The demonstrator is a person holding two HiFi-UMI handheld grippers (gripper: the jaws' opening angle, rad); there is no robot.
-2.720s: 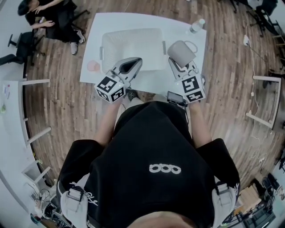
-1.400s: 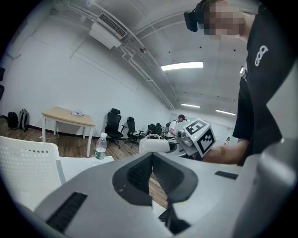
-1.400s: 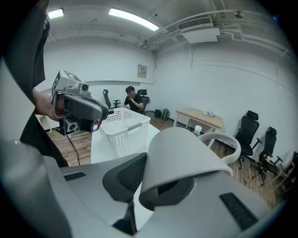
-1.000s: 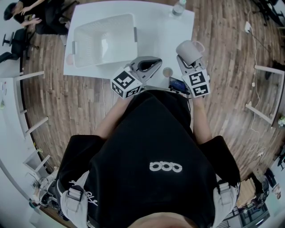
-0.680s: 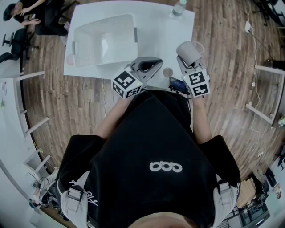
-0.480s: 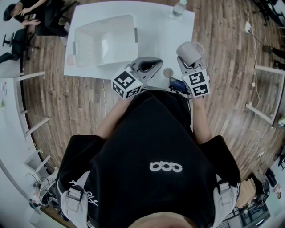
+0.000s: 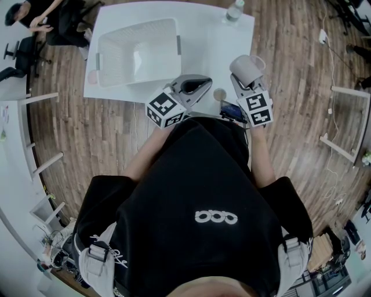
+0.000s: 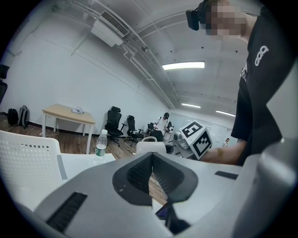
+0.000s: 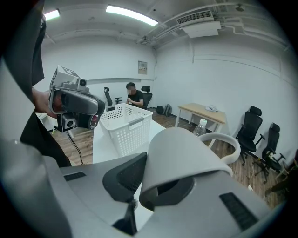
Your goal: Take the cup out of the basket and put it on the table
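A white tabletop (image 7: 214,40) is standing on a wood plank floor (image 7: 290,87), with a white perforated basket (image 7: 137,55) sitting toward its far left corner. The person's right claw (image 7: 240,81) (image 9: 153,183) is grasping a grey cup (image 7: 246,68) (image 9: 186,153), holding it tilted at the tabletop's right edge, toward the near right corner and well apart from the basket. The cup's handle is pointing away from the person. The left claw (image 7: 206,83) (image 8: 151,162) is hovering at the middle of the tabletop's near edge, clenched with its dark pads (image 8: 135,174) pressing together. A clear plastic water bottle (image 7: 233,10) (image 8: 100,145) (image 9: 200,126) is standing upright at the tabletop's far right corner. Beyond the tabletop, other people are sitting in black office chairs.
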